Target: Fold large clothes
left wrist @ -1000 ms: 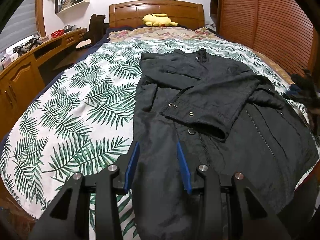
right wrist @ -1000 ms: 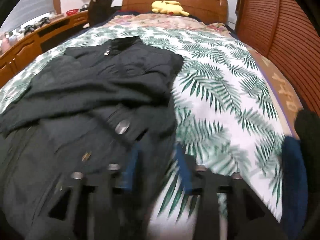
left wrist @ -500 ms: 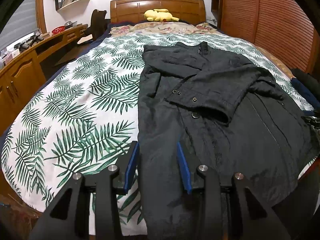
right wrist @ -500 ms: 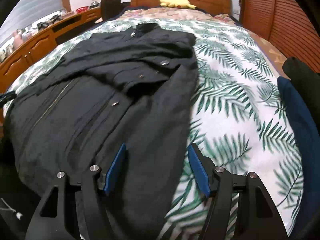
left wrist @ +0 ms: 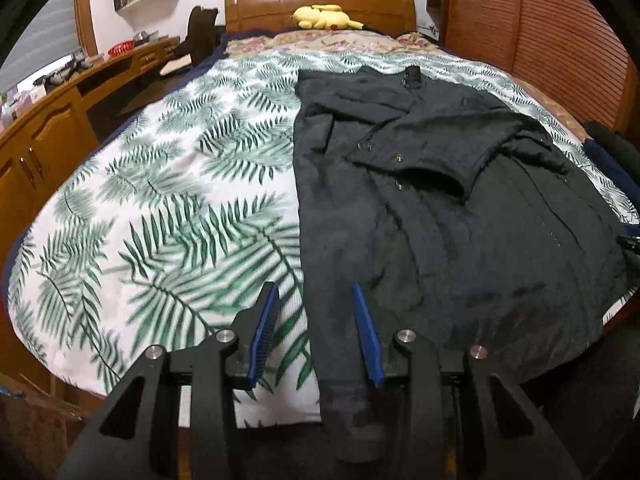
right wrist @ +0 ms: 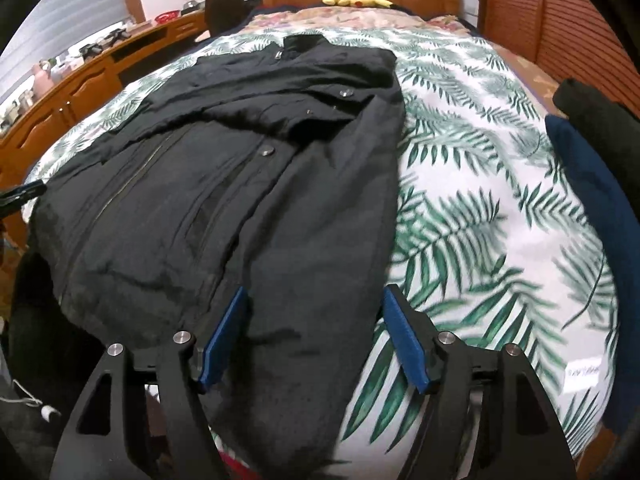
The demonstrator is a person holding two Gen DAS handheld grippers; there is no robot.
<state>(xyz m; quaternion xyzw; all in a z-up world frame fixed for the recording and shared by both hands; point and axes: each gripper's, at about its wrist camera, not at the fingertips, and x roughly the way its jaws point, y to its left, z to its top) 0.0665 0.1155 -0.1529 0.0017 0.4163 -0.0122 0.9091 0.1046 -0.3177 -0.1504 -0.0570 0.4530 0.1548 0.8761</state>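
Both grippers tilt down over the jacket's point(left wrist: 460, 216) hem at the bed's point(left wrist: 160, 208) foot. The left gripper point(left wrist: 316, 328) has its jaws apart, holding nothing; the right gripper's point(right wrist: 316, 336) jaws have just been opening, straddling the hem unpinched. Beyond the jacket's collar lies a yellow plush point(left wrist: 324, 18).

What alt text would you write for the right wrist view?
A black jacket lies flat on a bed with a palm-leaf bedspread, sleeves folded across its chest. The right hand-held gripper hangs open above the jacket's hem.
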